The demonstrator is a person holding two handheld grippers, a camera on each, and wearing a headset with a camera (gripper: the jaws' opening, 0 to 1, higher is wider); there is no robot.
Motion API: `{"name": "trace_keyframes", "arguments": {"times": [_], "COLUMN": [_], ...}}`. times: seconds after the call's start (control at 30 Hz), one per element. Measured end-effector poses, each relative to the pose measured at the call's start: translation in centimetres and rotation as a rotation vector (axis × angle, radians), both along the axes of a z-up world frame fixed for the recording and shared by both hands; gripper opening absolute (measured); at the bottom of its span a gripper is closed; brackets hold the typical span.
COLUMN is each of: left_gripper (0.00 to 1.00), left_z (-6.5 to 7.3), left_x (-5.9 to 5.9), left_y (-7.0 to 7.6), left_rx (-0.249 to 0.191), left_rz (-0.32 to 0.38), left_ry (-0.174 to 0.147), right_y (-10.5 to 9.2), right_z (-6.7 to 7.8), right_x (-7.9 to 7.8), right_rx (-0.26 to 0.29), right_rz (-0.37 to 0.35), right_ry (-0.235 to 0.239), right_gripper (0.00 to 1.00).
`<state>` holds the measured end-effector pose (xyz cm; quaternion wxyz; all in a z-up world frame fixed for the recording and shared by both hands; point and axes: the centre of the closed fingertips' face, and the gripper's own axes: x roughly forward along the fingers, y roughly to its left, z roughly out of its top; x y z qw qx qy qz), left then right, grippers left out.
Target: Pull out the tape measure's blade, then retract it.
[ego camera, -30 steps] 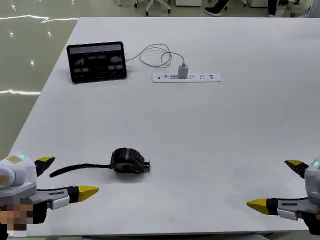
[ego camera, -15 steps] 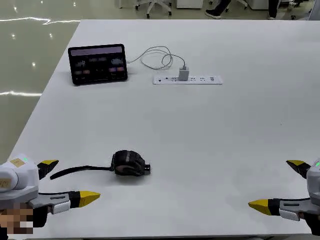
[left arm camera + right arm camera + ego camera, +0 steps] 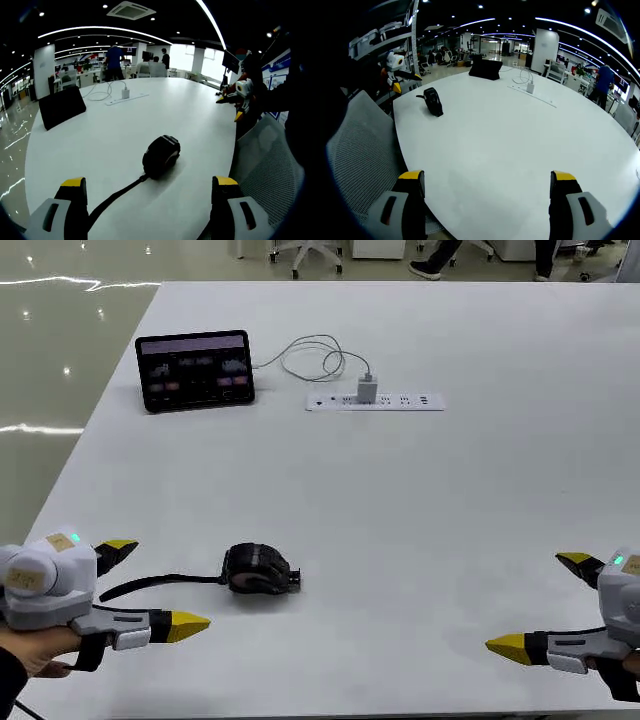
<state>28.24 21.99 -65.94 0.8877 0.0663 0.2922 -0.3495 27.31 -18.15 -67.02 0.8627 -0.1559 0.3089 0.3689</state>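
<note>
Head view puts the tape measure (image 3: pixel 258 568) on the table (image 3: pixel 420 500) near my wide-open left claw (image 3: pixel 160 583), right claw (image 3: pixel 535 602) equally agape and well apart; I judge its case hard and dense, best pinched across the flanks, the springy blade by its tip.

Black tape measure (image 3: pixel 256 568), white table (image 3: pixel 450 490), black tablet (image 3: pixel 195 370)

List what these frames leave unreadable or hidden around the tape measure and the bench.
- Tape measure: the blade tip and any markings are too small in the head view. In the left gripper view its own case hides the blade mouth.
- Tablet: the screen text is too small and blurred in the head view.
- Right tongs: the body behind them is cut off by the head view's right edge.
</note>
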Motion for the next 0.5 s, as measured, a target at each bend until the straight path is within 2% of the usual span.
{"name": "trace_keyframes", "arguments": {"times": [0.07, 0.1, 0.17, 0.27, 0.33, 0.4, 0.5], "left_gripper": [1.00, 1.00, 1.00, 1.00, 0.99, 0.99, 0.99], "left_z": [0.2, 0.2, 0.0, -0.1, -0.2, -0.3, -0.8], "left_x": [0.3, 0.7, 1.0, 1.6, 1.8, 2.0, 2.0], "left_y": [-0.2, -0.2, -0.4, -0.6, -1.1, -1.4, -2.1], "left_rx": [0.006, 0.030, 0.044, 0.067, 0.081, 0.098, 0.143], "left_rz": [-0.021, -0.033, -0.051, -0.079, -0.104, -0.122, -0.180], "left_ry": [-0.015, -0.031, -0.008, -0.003, 0.015, 0.014, 0.030], "right_y": [0.4, 0.7, 1.3, 2.3, 3.1, 3.5, 4.5], "right_z": [0.0, -0.1, -0.3, -0.2, 0.1, 0.3, 0.6], "right_x": [0.1, 0.1, 0.2, 0.7, 1.1, 1.5, 2.2], "right_rx": [0.010, 0.009, 0.017, 0.013, 0.019, 0.020, 0.023], "right_rz": [0.010, 0.021, 0.040, 0.066, 0.082, 0.093, 0.112], "right_ry": [0.007, 0.008, 0.013, -0.006, -0.016, -0.037, -0.035], "right_gripper": [1.00, 1.00, 1.00, 1.00, 1.00, 1.00, 1.00]}}
